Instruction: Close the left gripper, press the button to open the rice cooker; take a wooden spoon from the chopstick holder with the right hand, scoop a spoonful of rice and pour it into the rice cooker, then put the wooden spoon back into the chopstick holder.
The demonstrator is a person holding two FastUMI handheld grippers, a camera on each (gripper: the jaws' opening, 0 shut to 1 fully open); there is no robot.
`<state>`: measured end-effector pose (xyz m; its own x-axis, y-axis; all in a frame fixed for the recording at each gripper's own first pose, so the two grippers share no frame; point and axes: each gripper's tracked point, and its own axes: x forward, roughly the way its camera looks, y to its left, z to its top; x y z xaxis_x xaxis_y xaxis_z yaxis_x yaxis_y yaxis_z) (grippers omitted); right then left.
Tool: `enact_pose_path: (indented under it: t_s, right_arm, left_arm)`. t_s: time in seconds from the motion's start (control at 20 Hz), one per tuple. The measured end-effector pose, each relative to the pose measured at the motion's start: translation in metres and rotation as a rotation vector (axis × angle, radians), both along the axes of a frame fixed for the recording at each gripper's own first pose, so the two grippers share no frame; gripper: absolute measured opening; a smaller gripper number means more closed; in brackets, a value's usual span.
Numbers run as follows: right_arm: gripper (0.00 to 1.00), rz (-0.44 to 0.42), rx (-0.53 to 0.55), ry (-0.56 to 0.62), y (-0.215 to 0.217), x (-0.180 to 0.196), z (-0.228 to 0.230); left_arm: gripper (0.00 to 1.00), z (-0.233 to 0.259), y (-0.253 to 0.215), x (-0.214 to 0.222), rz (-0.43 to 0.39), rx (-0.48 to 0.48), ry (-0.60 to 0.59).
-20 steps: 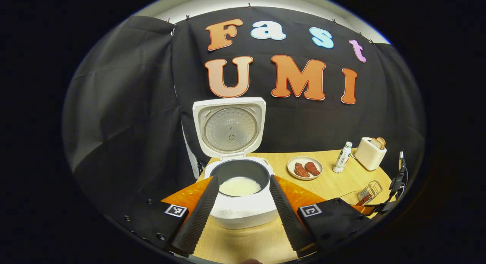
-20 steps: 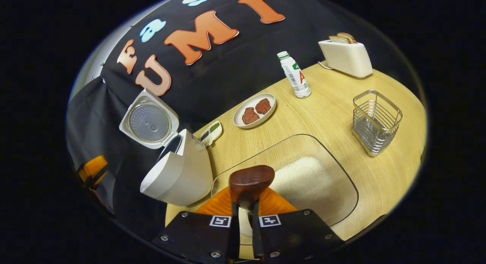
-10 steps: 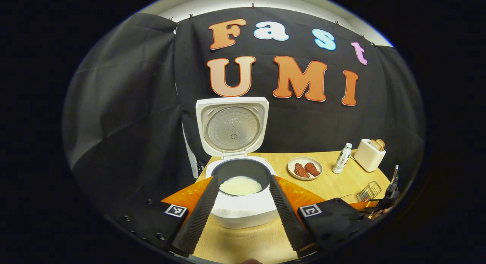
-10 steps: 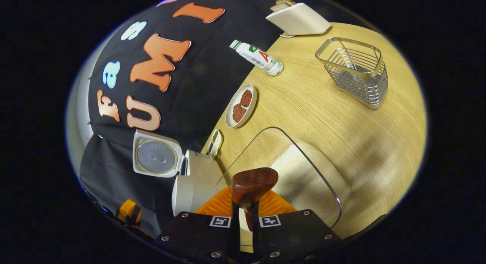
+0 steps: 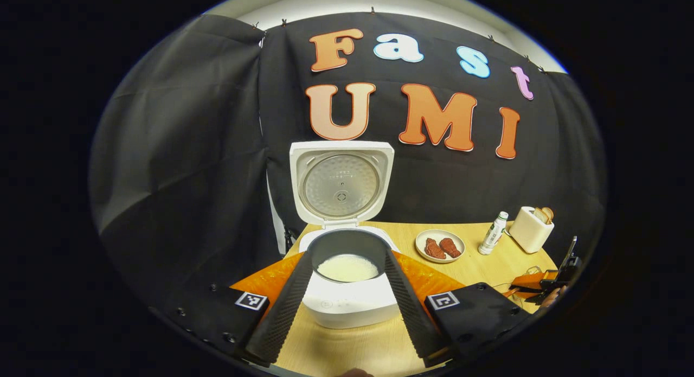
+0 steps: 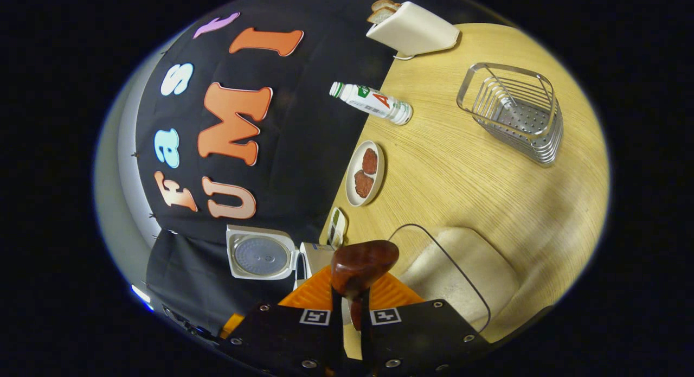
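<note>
A pale wooden table is backed by black cloth. On it the rice cooker stands with its lid raised and rice in the pot, framed by the spread fingers of the left gripper. The wooden spoon is clamped in the right gripper. Compared with a second ago, the right gripper view is rolled further, and the chopstick holder lies nearer the upper edge. Bare tabletop is left between the holder and the rice tray.

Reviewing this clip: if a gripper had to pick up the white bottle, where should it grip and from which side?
Grip the bottle across its straight round body below the cap, coming in level from the table's open front; it stands upright with clear space around it.
</note>
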<state>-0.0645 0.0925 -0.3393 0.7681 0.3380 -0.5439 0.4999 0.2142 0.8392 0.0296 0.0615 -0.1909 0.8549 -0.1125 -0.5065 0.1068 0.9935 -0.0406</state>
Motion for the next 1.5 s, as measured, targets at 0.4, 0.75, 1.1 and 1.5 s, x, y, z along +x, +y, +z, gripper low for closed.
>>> enact_pose_path:
  t_s: [0.4,0.75,1.1,1.5]
  right_arm:
    - [0.12,-0.1,0.127,-0.073,-0.007,0.041,0.043]
    - [0.12,-0.124,0.224,-0.094,0.02,0.082,0.067]
    - [0.12,-0.028,0.242,-0.125,0.092,0.151,0.085]
    - [0.12,0.123,0.095,-0.128,0.178,0.226,0.081]
  left_arm:
    - [0.92,-0.002,0.016,0.007,0.051,-0.021,-0.018]
    - [0.92,-0.004,0.048,0.008,0.112,-0.016,-0.033]
    - [0.92,0.001,0.098,0.009,0.18,0.045,-0.08]
    - [0.93,-0.009,0.15,0.012,0.259,0.067,-0.069]
